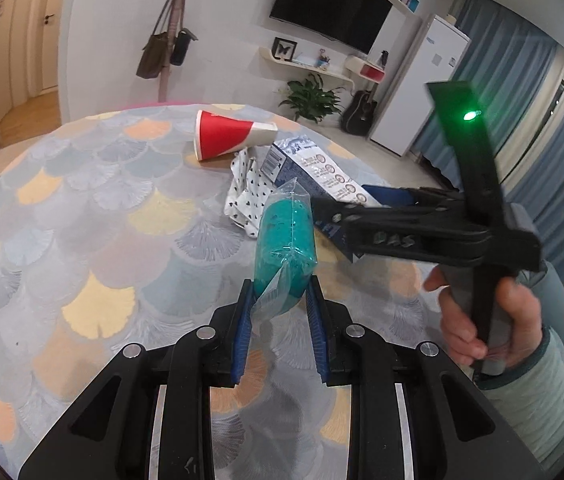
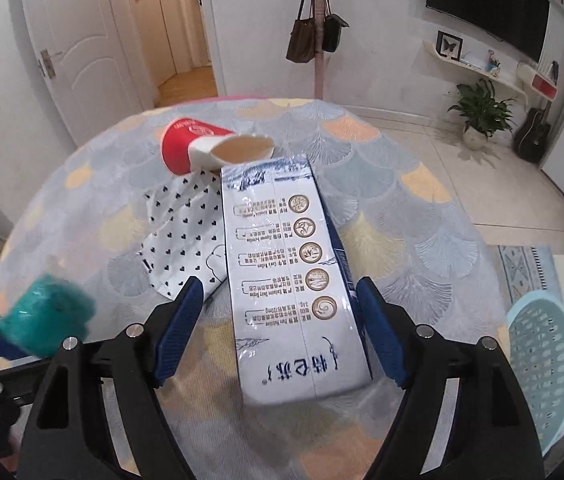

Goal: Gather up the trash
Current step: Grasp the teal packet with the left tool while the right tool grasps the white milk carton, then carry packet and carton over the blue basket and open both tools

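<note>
A round surface (image 1: 82,208) covered in a pastel fan-pattern cloth held a small pile of trash. The left tool (image 1: 280,308) was closed on a teal packet in clear wrap (image 1: 284,248), its blue pads pressing the packet's near end from both sides, with the packet raised above the cloth. In the right wrist view the same packet appeared blurred at the far left edge.

The right tool (image 2: 282,320) stood wide open, its blue fingers (image 2: 180,320) on either side of a white and blue carton (image 2: 294,280) without touching it. The carton lay flat on the cloth, its length running from near to far. To its left, partly tucked under it, lay a crumpled white paper with black hearts (image 2: 184,232). A red and white paper cup (image 2: 202,148) lay on its side just beyond the paper, close to the carton's far end.

In the left wrist view, a hand (image 1: 482,320) with a striped green sleeve gripped the right tool's handle on the right. A pale blue perforated basket (image 2: 538,360) sat off the surface, low at the right.
</note>
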The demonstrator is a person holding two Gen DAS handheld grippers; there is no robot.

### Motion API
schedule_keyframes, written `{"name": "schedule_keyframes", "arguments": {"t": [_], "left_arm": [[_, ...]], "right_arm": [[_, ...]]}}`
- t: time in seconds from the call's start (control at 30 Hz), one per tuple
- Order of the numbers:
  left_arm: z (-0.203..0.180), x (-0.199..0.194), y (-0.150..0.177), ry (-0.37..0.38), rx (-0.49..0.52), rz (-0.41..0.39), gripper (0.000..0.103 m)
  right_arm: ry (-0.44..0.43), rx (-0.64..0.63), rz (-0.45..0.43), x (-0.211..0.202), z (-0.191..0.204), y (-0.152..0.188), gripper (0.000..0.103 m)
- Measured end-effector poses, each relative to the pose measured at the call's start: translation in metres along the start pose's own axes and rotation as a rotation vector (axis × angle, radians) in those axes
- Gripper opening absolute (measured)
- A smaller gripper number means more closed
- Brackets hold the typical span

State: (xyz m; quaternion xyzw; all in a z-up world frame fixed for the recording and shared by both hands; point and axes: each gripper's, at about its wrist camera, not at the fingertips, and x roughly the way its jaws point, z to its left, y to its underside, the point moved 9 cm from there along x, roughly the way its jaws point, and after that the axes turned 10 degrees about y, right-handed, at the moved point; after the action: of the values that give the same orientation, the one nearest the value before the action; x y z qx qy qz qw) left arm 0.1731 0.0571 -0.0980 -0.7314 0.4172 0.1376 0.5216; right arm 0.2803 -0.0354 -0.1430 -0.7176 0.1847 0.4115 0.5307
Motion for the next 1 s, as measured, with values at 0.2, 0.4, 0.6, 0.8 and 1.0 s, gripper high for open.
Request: {"name": "schedule_keyframes", "arguments": {"t": [0.2,0.4,0.6,0.8,1.0], "left_arm": [[-0.017,-0.005,-0.01,0.034,0.031,-0.028,0.024],[-0.042,-0.007,-0.024,0.064,0.086,-0.053,0.024],[-0.088,0.004,-0.045,0.127,0.173,-0.07,0.024],[-0.14,0.031,-0.063,0.194,0.259,-0.058,0.024],[-0.196,0.072,-0.072,0.275,0.312,-0.012,0.024]], "right_arm": [[0.062,0.016,-0.013,-0.012,-0.005,0.009,0.054],[0.108,0.094,-0.127,-0.065,-0.032,0.01,0.054],[0.183,0.211,-0.212,-0.118,-0.085,0.011,0.054],[0.284,0.35,-0.237,-0.151,-0.154,0.025,0.054],[0.344,0.491,-0.208,-0.159,-0.225,0.053,0.054]]}}
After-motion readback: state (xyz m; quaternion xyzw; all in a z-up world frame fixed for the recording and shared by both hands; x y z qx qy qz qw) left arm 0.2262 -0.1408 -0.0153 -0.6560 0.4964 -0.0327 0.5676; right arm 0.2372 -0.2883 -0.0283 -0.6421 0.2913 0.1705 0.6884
